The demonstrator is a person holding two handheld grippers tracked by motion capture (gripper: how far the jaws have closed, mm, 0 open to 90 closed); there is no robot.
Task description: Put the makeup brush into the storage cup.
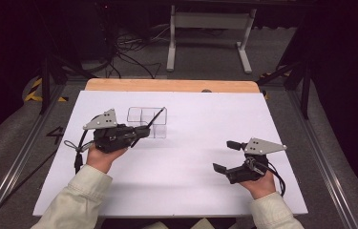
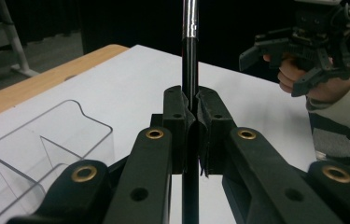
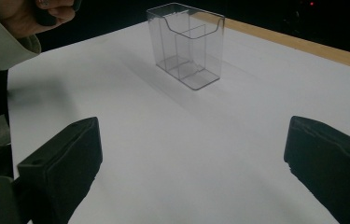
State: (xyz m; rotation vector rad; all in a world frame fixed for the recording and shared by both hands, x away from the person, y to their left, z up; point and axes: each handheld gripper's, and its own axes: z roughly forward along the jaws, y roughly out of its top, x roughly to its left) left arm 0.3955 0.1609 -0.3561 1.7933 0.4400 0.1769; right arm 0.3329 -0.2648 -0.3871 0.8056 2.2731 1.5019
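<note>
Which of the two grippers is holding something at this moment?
The left gripper: its fingers are shut on a thin black pen beside the clear organizer. The right gripper is open, holding nothing.

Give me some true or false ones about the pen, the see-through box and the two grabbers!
1. The left gripper has its jaws shut on a thin black pen. True.
2. The right gripper is holding the pen too. False: its jaws stand wide apart with nothing between them.
3. The clear plastic box stands upright on the white table. True.
4. The clear box is full of pens. False: its compartments look empty.
5. The right gripper is touching the box. False: it is well away from it, over bare table on the right side.
</note>
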